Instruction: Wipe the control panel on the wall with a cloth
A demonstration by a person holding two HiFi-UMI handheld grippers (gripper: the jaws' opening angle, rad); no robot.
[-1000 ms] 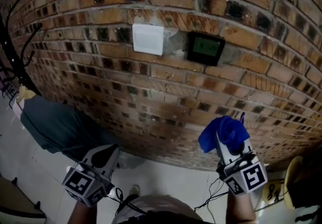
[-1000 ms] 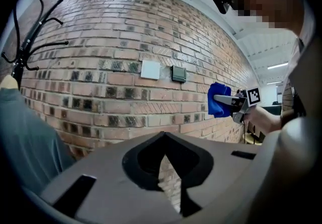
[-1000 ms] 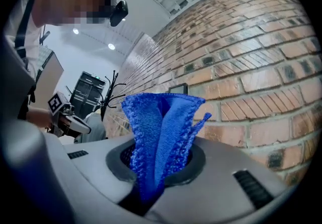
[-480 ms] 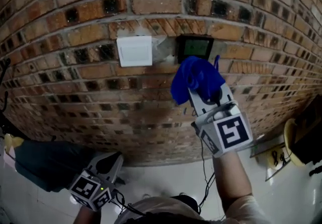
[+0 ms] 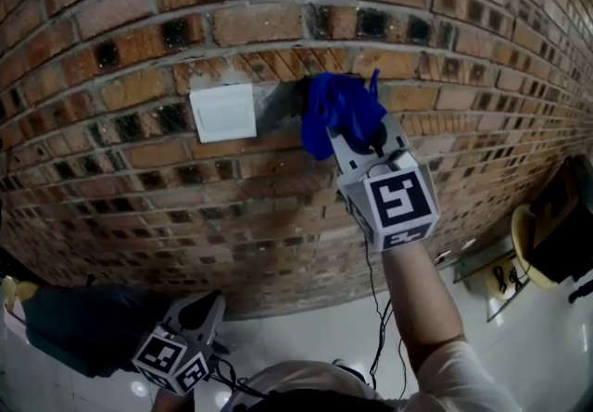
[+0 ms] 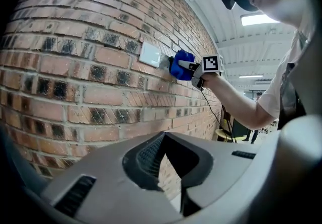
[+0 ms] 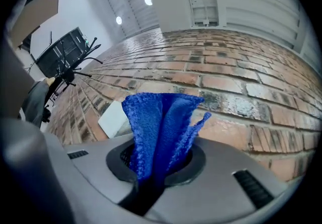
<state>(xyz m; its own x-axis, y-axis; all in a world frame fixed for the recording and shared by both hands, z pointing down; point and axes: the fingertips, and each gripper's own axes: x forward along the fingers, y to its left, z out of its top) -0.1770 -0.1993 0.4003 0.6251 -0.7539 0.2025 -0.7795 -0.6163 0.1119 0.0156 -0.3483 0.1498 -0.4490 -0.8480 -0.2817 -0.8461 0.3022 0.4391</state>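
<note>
My right gripper [image 5: 359,137] is raised against the brick wall [image 5: 139,206] and shut on a bunched blue cloth [image 5: 338,109]. The cloth presses on the wall just right of a white switch plate [image 5: 222,112] and covers the dark control panel, which is hidden. In the right gripper view the cloth [image 7: 156,122] stands up out of the closed jaws, with the white plate [image 7: 113,117] to its left. The left gripper view shows the cloth [image 6: 180,65] on the wall from the side. My left gripper [image 5: 199,308] hangs low at the bottom left, shut and holding nothing.
A dark garment [image 5: 74,336] lies low on the left by the wall's foot. A black cable [image 5: 375,308] hangs down under my right arm. At the right stands a yellow round object [image 5: 533,243] beside dark equipment. A black rack [image 7: 70,59] stands far along the wall.
My right gripper has risen from waist height to the wall with the cloth, which now covers the dark panel seen before. The left gripper stays low.
</note>
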